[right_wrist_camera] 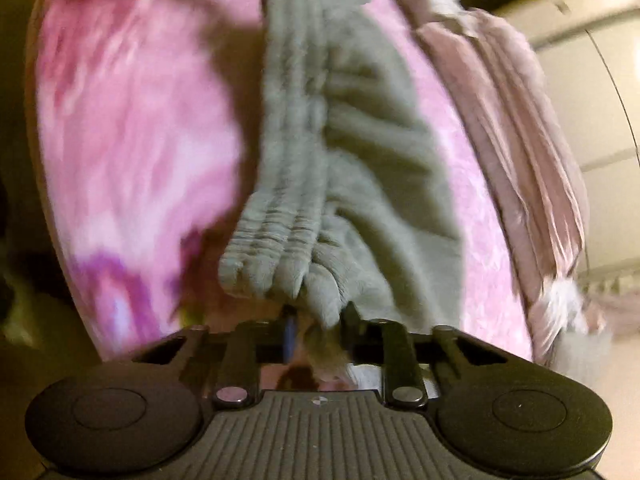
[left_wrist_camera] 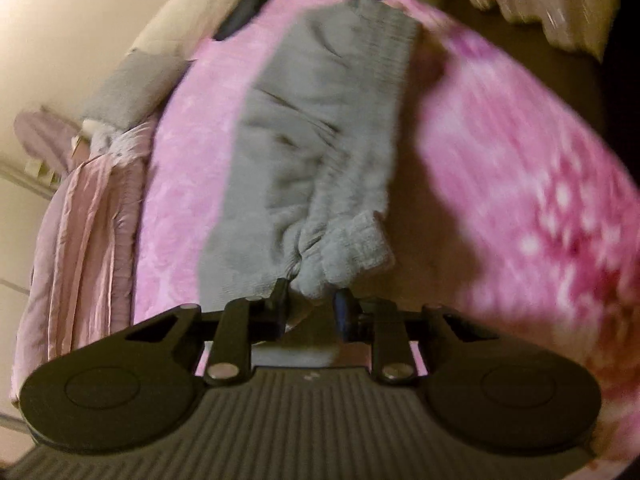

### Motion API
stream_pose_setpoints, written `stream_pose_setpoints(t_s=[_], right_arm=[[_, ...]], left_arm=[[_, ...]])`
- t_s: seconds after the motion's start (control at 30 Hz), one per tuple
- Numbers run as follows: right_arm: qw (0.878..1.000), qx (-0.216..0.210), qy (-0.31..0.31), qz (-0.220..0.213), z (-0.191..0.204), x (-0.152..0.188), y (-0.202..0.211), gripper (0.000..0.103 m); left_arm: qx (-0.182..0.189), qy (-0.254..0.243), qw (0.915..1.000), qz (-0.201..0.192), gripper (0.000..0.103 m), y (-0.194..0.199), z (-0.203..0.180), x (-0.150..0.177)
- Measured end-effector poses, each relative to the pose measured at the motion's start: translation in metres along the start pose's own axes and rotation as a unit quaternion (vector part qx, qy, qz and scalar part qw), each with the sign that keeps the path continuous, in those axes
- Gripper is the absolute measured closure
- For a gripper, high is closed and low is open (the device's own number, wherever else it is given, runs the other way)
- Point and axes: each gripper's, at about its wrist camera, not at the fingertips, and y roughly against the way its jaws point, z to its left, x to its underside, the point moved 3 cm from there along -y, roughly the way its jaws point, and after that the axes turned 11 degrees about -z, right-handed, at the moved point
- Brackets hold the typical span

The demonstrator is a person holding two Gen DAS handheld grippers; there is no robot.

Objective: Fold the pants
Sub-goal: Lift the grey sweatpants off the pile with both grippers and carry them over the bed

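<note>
We see the grey pants (left_wrist_camera: 320, 128) stretched across the middle of the frame on a pink blanket (left_wrist_camera: 500, 152). Our left gripper (left_wrist_camera: 312, 304) is clamped on one bunched end. Our right gripper (right_wrist_camera: 318, 320) pinches the other end.

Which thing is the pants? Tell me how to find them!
Look at the big fluffy pink blanket. Lying along its middle is a long strip of soft cloth, the pants. They are the only grey thing on the pink, pinched at both ends by black grippers.
</note>
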Motion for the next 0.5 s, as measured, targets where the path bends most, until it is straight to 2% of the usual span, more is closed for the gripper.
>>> stream_pose_setpoints(t_s=[0.1,0.2,0.23,0.37,0.47,0.5], right_arm=[[0.994,-0.002,-0.106,-0.013,-0.047,-0.026,0.029,0.101],[0.974,-0.002,-0.226,-0.031,-0.102,-0.048,0.058,0.101],[0.959,-0.001,-0.28,-0.039,-0.124,-0.052,0.07,0.101],[0.912,0.017,-0.404,-0.065,-0.195,-0.053,0.104,0.101],[0.876,0.048,-0.473,-0.085,-0.242,-0.04,0.131,0.101],[0.858,0.059,-0.502,-0.092,-0.259,-0.029,0.139,0.102]], left_arm=[[-0.009,0.058,0.9982,-0.014,0.085,0.017,0.053,-0.024],[-0.021,0.138,0.9898,-0.028,0.086,0.03,0.123,-0.05],[-0.024,0.159,0.9865,-0.032,0.086,0.033,0.147,-0.058],[-0.036,0.196,0.9786,-0.051,0.088,0.034,0.235,-0.098],[-0.03,0.209,0.9761,-0.053,0.089,0.015,0.29,-0.135],[-0.024,0.214,0.9751,-0.051,0.089,0.003,0.308,-0.149]])
